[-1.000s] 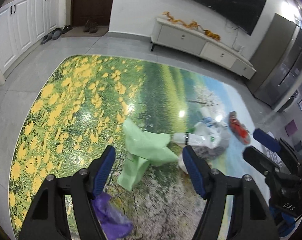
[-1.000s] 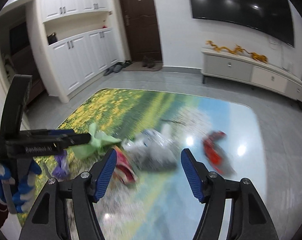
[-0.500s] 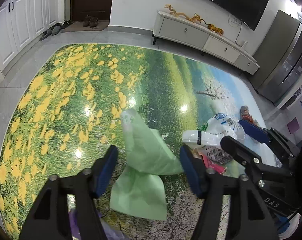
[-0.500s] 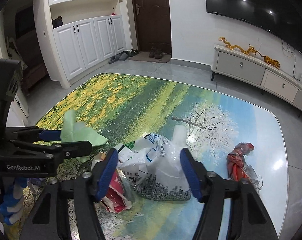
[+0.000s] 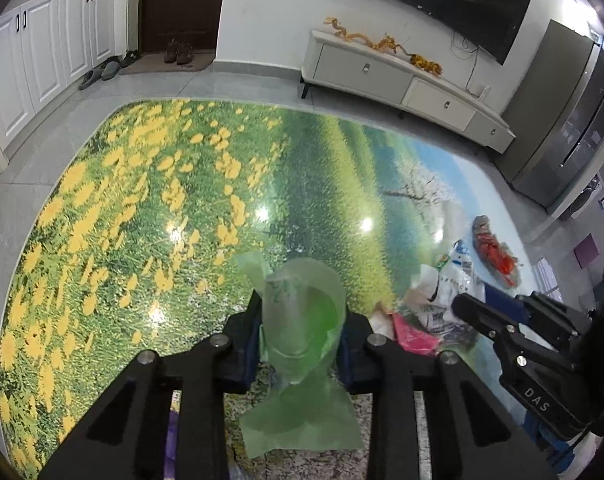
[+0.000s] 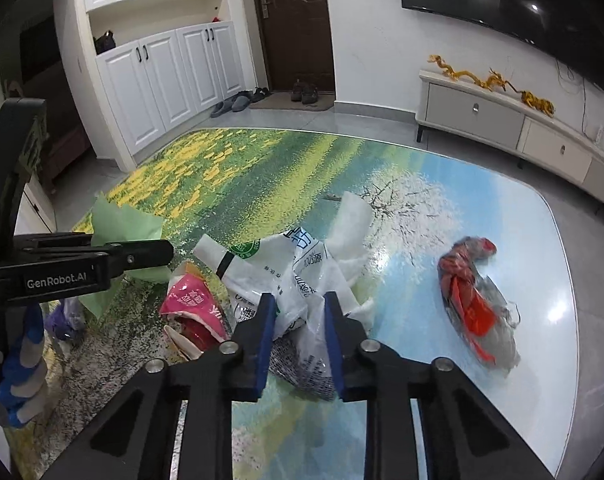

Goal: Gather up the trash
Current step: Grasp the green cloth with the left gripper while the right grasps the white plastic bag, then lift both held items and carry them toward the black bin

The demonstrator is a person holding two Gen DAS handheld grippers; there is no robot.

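Note:
My left gripper (image 5: 300, 340) is shut on a pale green plastic bag (image 5: 302, 312) and holds it bunched above the mat; the bag also shows in the right wrist view (image 6: 122, 228). My right gripper (image 6: 298, 336) is shut on a white printed plastic bag (image 6: 298, 264) that lies on the mat. A pink and red wrapper (image 6: 194, 304) lies just left of the white bag. A red and clear bag (image 6: 473, 300) lies to the right on the mat. A purple bag (image 6: 68, 316) lies at the left, under the left gripper.
The trash lies on a glossy landscape-print floor mat (image 5: 182, 200). A low white TV cabinet (image 6: 521, 124) stands along the far wall. White cupboards (image 6: 162, 80), a brown door and shoes (image 6: 302, 92) are at the back. A grey fridge (image 5: 569, 120) stands at the right.
Both grippers have shut: the left closed on the green bag and lifted it, the right moved down and closed on the white bag.

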